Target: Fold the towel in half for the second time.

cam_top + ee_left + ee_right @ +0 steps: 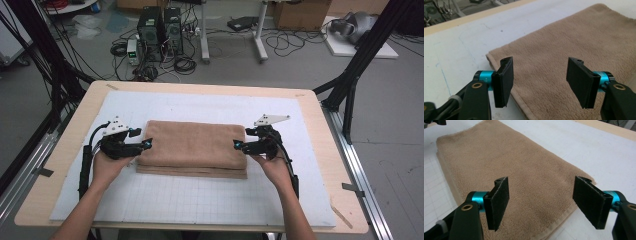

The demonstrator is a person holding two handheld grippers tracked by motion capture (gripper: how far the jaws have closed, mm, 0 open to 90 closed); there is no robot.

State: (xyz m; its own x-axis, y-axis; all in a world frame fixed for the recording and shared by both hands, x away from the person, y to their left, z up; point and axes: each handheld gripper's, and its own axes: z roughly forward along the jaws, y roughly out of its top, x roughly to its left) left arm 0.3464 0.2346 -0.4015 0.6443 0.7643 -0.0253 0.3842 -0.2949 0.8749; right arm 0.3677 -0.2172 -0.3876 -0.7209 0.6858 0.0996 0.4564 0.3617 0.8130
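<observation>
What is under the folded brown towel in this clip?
The folded brown towel lies on a white gridded mat, which covers the wooden table. Its own lower layers show along the near edge. Anything directly beneath or between the folds is covered.

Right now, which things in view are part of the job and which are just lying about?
In the job:
- folded tan towel
- left hand-held gripper, jaws open over the towel's left end
- right hand-held gripper, jaws open over its right end
- white grid mat under the towel

Lying about:
- computer towers on the floor
- cardboard box
- loose cables
</observation>
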